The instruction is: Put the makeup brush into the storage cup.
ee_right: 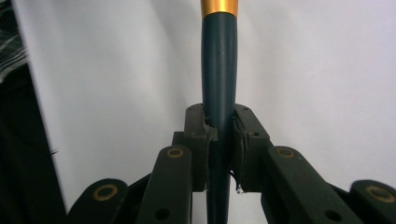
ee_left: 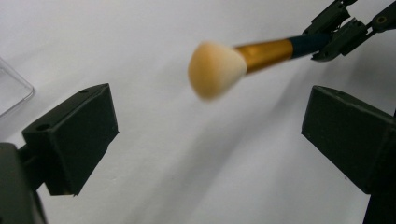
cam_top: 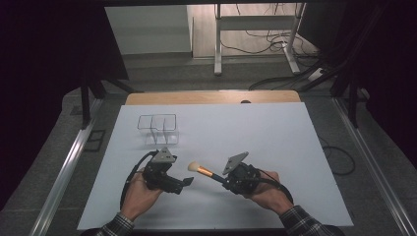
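A makeup brush [cam_top: 204,170] with a pale bristle head, a gold ferrule and a dark blue handle is held above the white sheet, bristles pointing left. My right gripper [cam_top: 225,179] is shut on its handle; in the right gripper view the pads of the gripper [ee_right: 219,135] pinch the brush handle [ee_right: 219,70]. My left gripper [cam_top: 188,182] sits just left of the brush head, jaws open. In the left gripper view the gripper [ee_left: 210,140] has nothing between its jaws, the brush head [ee_left: 217,70] floats just beyond them, and the right gripper [ee_left: 343,28] shows at the top right.
A clear plastic organiser with compartments [cam_top: 157,129] stands on the white sheet [cam_top: 255,137] behind the left gripper; its corner [ee_left: 11,91] is at the left edge of the left gripper view. A wooden table edge [cam_top: 211,97] lies beyond the sheet.
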Tool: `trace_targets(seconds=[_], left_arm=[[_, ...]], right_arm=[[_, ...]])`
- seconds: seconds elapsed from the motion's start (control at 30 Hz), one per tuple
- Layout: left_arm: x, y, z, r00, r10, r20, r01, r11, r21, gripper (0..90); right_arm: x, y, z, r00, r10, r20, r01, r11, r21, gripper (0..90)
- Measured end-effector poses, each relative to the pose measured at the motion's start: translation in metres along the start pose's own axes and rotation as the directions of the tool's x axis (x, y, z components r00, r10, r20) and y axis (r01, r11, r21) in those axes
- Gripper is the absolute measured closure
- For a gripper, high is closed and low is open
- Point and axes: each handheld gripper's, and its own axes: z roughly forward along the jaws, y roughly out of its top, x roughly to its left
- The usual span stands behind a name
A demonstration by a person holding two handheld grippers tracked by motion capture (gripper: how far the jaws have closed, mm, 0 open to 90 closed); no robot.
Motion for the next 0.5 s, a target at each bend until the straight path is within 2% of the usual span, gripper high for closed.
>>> trace_targets(seconds=[0.17, 0.23, 0.33, 0.4, 0.5], left_arm=[[0.007, -0.005, 0.000, 0.9989, -0.035, -0.030, 0.035, 0.9994, 0.005, 2.5], [0.010, -0.007, 0.001, 0.9966, -0.058, -0.058, 0.058, 0.9983, -0.001, 1.6], [0.019, -0.013, 0.002, 0.9919, -0.102, -0.075, 0.102, 0.9947, 0.002, 0.8], [0.024, -0.015, 0.002, 0.9885, -0.133, -0.072, 0.133, 0.9910, -0.001, 0.2], [0.028, -0.017, 0.000, 0.9826, -0.182, -0.034, 0.182, 0.9830, -0.028, 0.0]], right_arm=[[-0.005, -0.003, -0.004, 0.9982, 0.048, 0.035, -0.047, 0.999, -0.027, 77.1], [-0.006, -0.004, -0.005, 0.9965, 0.068, 0.048, -0.067, 0.997, -0.038, 77.0], [-0.008, -0.006, -0.005, 0.9934, 0.095, 0.065, -0.092, 0.995, -0.050, 77.0], [-0.010, -0.007, -0.006, 0.9912, 0.105, 0.081, -0.100, 0.993, -0.062, 77.0], [-0.012, -0.009, -0.005, 0.9883, 0.121, 0.094, -0.113, 0.990, -0.079, 77.0]])
